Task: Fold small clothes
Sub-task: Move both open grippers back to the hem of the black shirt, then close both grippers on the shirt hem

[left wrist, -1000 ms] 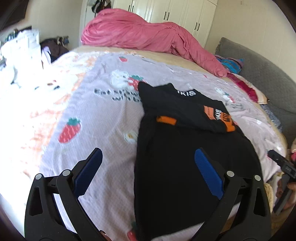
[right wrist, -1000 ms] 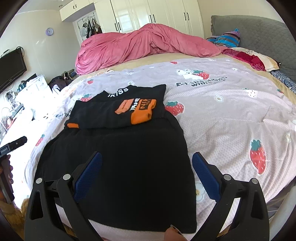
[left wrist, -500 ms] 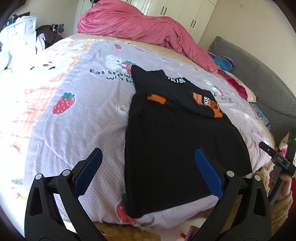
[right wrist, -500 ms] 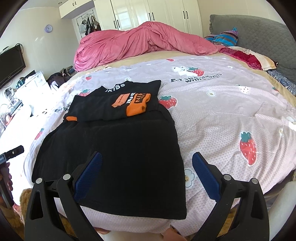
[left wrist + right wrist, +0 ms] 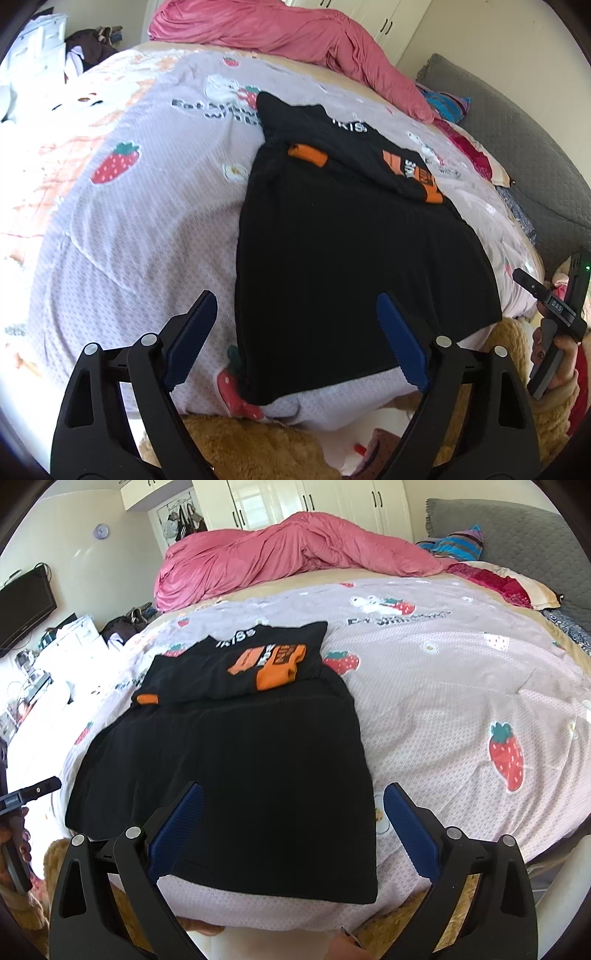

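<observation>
1. Left wrist view: my left gripper hangs above the near edge of the bed, jaws spread wide, nothing between the blue pads.
2. Black shirt lies flat on the strawberry-print bedsheet. Its top part is folded down over the body, so the orange-and-white print faces up. An orange cuff shows at the fold's left end.
3. Shirt's bottom hem reaches the near edge of the mattress; the hem's left corner sits between my left fingers in the frame, but the pads are apart from the cloth.
4. My right gripper shows at the right border of this view, held in my hand beyond the shirt's right hem corner.
5. Right wrist view: right gripper is also wide open and empty, pads hovering over the shirt near its hem, toward the right corner. I cannot tell whether the left pad touches the fabric.
6. Folded upper part with the orange print lies at the far end of the garment; the bedsheet is bare to its right.
7. Pink duvet is bunched along the far side of the bed; a grey headboard and a striped cloth sit at the far right.
8. White wardrobe stands behind the bed.
</observation>
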Motion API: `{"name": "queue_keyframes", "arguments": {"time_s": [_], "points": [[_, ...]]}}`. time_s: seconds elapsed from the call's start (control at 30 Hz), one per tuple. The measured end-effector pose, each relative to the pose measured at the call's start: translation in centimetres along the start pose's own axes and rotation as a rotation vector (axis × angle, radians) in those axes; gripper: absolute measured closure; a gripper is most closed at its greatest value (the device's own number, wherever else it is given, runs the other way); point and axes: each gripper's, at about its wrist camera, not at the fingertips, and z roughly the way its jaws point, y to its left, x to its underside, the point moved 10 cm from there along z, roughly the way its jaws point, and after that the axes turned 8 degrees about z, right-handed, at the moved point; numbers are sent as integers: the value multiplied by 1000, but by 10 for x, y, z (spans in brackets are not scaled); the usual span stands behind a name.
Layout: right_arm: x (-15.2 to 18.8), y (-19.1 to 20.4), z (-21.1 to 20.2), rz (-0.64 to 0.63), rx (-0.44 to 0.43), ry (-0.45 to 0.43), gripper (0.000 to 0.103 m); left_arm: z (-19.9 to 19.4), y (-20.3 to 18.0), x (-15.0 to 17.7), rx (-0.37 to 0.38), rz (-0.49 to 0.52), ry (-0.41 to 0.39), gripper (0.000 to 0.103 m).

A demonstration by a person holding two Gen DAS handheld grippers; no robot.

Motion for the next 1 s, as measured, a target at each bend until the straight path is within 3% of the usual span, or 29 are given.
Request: {"name": "queue_keyframes", "arguments": {"time_s": [0.3, 0.43, 0.6, 0.7, 0.87, 0.93, 1.0], "points": [[27, -10, 10, -19, 2, 82, 6, 18, -4, 26, 21, -15, 80, 23], [39, -17, 12, -7, -9, 126, 6, 23, -11, 36, 39, 2, 111, 31], [51, -23, 15, -24, -18, 174, 7, 28, -12, 42, 27, 8, 121, 31], [57, -27, 21, -20, -25, 206, 31, 27, -11, 43, 28, -4, 120, 31], [60, -37, 30, 32, -42, 226, 42, 28, -9, 47, 25, -8, 130, 31], [60, -40, 30, 27, -36, 219, 56, 28, -8, 49, 25, -10, 134, 31], [60, -42, 28, 17, -41, 212, 77, 28, -7, 49, 25, -15, 134, 31]]}}
